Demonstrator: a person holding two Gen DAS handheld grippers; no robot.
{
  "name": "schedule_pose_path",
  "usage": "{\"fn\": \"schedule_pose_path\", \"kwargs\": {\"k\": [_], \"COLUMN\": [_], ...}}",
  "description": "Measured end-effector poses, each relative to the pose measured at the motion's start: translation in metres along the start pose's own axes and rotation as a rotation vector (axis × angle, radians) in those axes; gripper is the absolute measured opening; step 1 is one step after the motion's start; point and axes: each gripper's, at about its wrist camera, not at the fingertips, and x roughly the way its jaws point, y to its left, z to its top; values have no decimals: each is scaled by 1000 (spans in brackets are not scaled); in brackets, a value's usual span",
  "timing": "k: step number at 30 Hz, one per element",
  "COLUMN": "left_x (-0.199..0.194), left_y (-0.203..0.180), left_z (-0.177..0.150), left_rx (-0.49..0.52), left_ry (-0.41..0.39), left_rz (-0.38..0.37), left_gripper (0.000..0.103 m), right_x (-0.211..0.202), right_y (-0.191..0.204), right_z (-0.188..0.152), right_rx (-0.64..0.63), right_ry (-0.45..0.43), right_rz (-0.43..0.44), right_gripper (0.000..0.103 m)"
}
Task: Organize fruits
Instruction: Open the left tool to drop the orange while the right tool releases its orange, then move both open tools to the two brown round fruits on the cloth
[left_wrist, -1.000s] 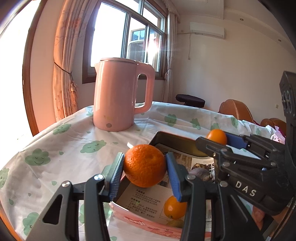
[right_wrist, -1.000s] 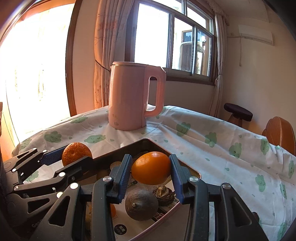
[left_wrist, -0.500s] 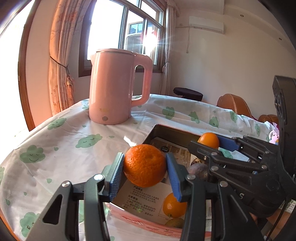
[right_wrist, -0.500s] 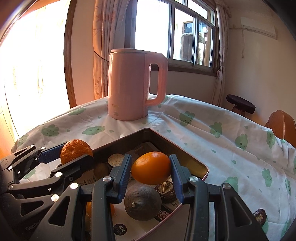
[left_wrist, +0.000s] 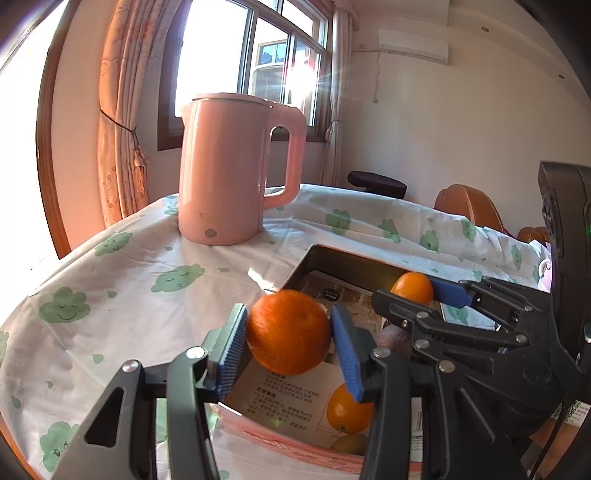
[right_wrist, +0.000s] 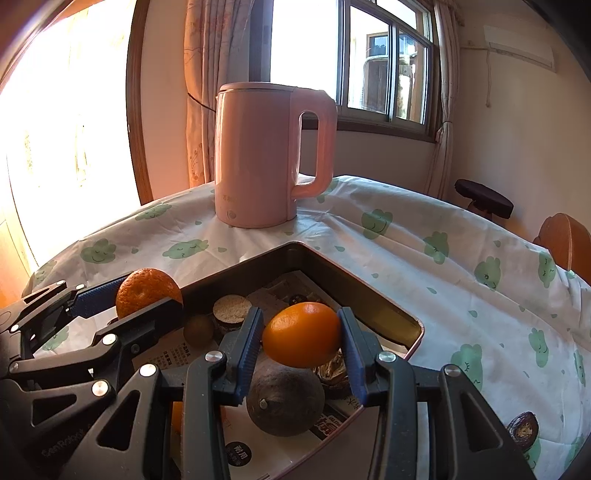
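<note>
Both claws are loaded up here. The left claw (left_wrist: 290, 334) is clamped snug on a bumpy tangerine (left_wrist: 289, 331), held over the near-left corner of the tray (left_wrist: 341, 260). The right claw (right_wrist: 301, 338) is squeezed on a smoother orange (right_wrist: 302, 334) right above the middle of that tray. Down in the tray there's a dark round fruit (right_wrist: 285, 400) and another orange (left_wrist: 347, 410). Pink kettle (right_wrist: 266, 155) sits behind the tray on the bench (right_wrist: 461, 258).
</note>
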Motion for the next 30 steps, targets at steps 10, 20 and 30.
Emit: {"fn": "schedule_pose_path", "kwargs": {"k": [10, 20, 30], "left_x": [-15, -34, -2], "left_y": [3, -60, -174], "left_z": [-1, 7, -2], "left_rx": [-25, 55, 250], "left_ry": [-52, -96, 52], "left_rz": [-14, -126, -294], "left_gripper": [76, 86, 86], "right_x": [-18, -96, -125], "right_y": [-8, -86, -181], "right_z": [0, -26, -63], "right_rx": [15, 47, 262], "right_ry": [-26, -96, -93], "right_rz": [-26, -193, -348], "right_gripper": [61, 74, 75]}}
